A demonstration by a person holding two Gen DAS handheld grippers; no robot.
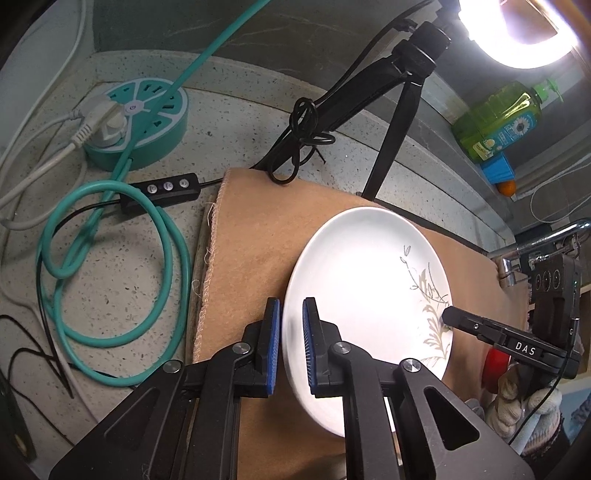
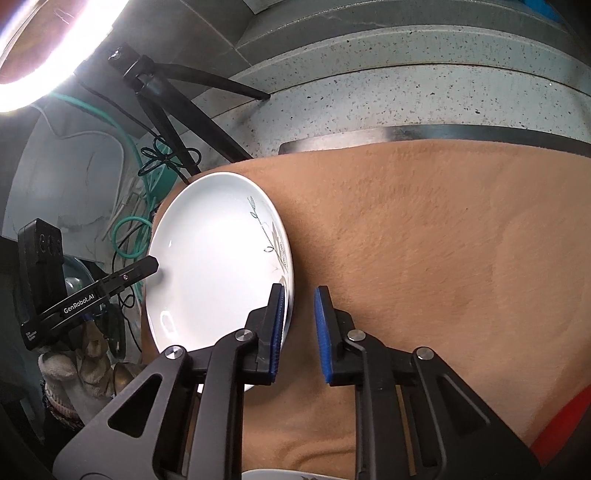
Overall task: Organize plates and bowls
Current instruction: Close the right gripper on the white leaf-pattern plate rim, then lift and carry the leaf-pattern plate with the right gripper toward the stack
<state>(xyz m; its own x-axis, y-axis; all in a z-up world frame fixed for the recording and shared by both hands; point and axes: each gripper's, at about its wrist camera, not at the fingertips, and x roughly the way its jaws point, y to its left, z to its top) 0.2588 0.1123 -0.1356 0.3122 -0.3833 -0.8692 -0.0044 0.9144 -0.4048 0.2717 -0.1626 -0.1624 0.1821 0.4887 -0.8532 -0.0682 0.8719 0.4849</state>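
Observation:
A white plate with a grey leaf pattern lies on a tan cloth. My left gripper straddles the plate's left rim, one blue pad on each side, with a small gap to the rim. My right gripper straddles the opposite rim of the plate, jaws slightly apart. Each gripper also shows in the other's view: the right gripper and the left gripper. Another white dish rim peeks in at the bottom edge.
A teal power strip and coiled teal cable lie left on the speckled counter. A black tripod with a ring light stands behind. A green soap bottle and a tap are right.

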